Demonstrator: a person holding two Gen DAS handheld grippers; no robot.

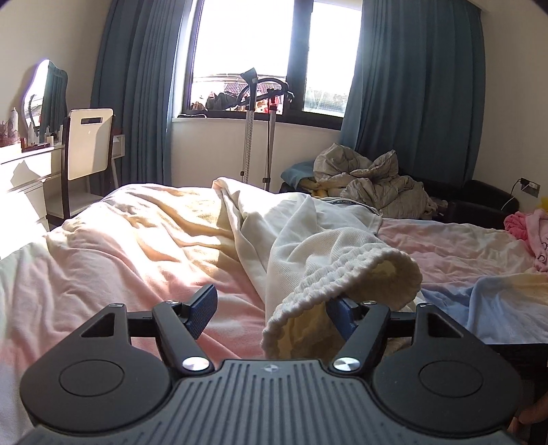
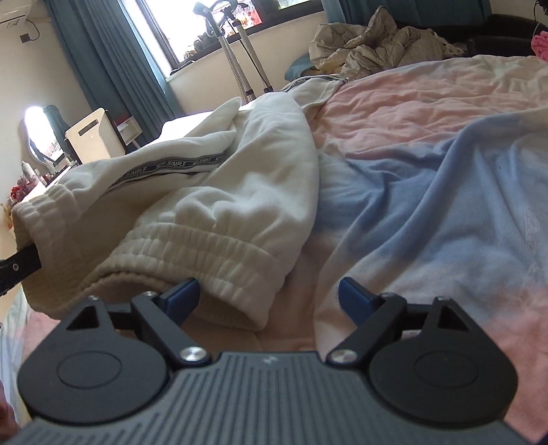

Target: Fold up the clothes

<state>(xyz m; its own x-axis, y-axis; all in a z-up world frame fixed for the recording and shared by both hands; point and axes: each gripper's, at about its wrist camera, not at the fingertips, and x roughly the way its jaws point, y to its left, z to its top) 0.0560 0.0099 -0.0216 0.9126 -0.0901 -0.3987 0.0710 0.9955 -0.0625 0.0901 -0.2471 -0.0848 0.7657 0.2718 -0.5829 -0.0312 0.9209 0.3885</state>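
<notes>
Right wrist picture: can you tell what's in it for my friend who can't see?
The open right tongs hover at the ribbed waistband of cream sweatpants crumpled on a pink and blue bedspread. One pad sits against the waistband's edge; nothing is gripped. Behind are blue curtains and a window.

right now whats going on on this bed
A person with a gripper in each hand is folding cream sweatpants on a pastel bedsheet. The left gripper is open, with the elastic waistband draped over one finger, unclamped. The right gripper is open too, at the waistband's other end, not pressing on it.
</notes>
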